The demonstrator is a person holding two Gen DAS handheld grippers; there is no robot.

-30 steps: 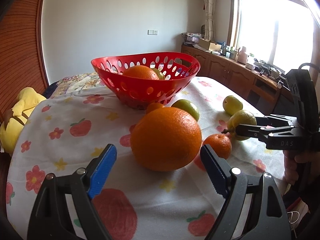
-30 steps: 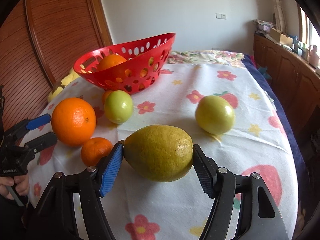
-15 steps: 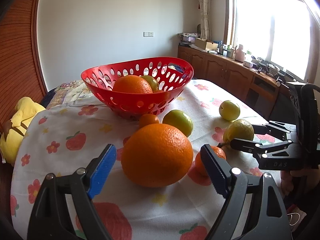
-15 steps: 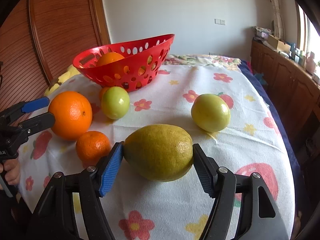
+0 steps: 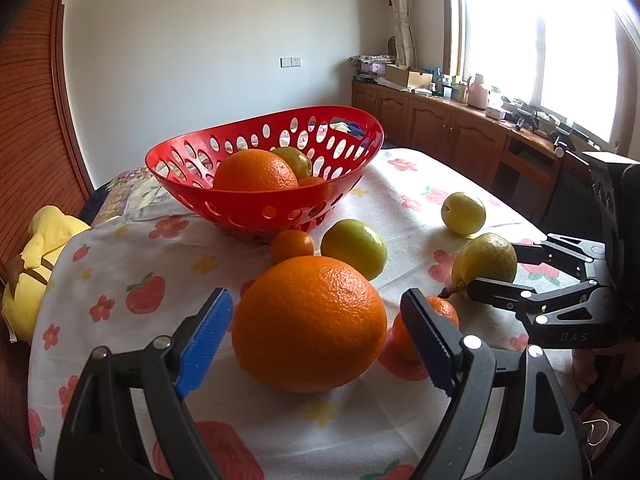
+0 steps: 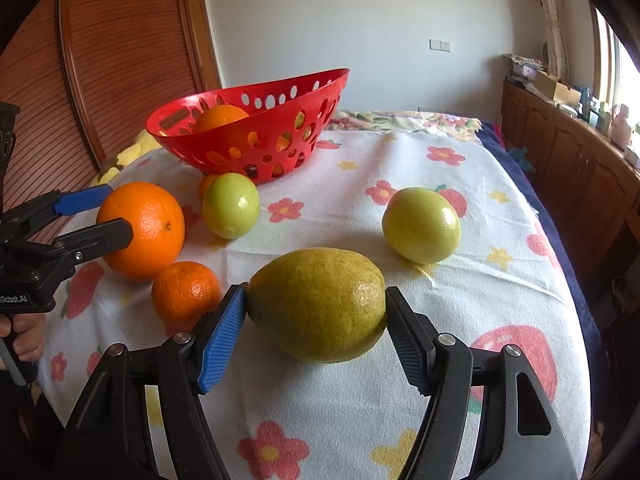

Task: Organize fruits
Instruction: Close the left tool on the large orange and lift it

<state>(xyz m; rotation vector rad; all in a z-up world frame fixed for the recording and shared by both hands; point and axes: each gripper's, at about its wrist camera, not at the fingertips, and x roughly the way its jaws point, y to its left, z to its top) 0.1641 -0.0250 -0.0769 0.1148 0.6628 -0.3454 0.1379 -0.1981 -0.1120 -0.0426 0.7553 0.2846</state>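
Since a second before, you had brought your left gripper [image 5: 316,334] in closer and higher, so the orange [image 5: 310,322] filled more of its view and the basket [image 5: 264,172] showed deeper inside. Its jaws stood spread, one on each side of the orange, with slim gaps at both pads; it was not clamped. That orange sat on the cloth [image 5: 120,264], touching nothing but the fabric.

Your right gripper [image 6: 316,330] held as before, both pads pressed against the sides of the pear [image 6: 318,304], which rested low on the cloth. You kept it level, fingers pointing toward the basket. Part of your left hand [image 6: 24,338] showed at the edge of the right view, wrapped on its handle.

Just left of the pear lay a mandarin [image 6: 185,290], close by the orange. Farther on sat a green fruit [image 6: 231,204] with a second mandarin [image 5: 292,246] tucked beside it near the basket's foot, and a yellow-green fruit [image 6: 420,224] lay well apart to the right.

Beyond them the red basket held a big orange [image 5: 254,170], a green fruit [image 5: 294,160] behind it, and something small and orange [image 5: 314,182] low against the wall.
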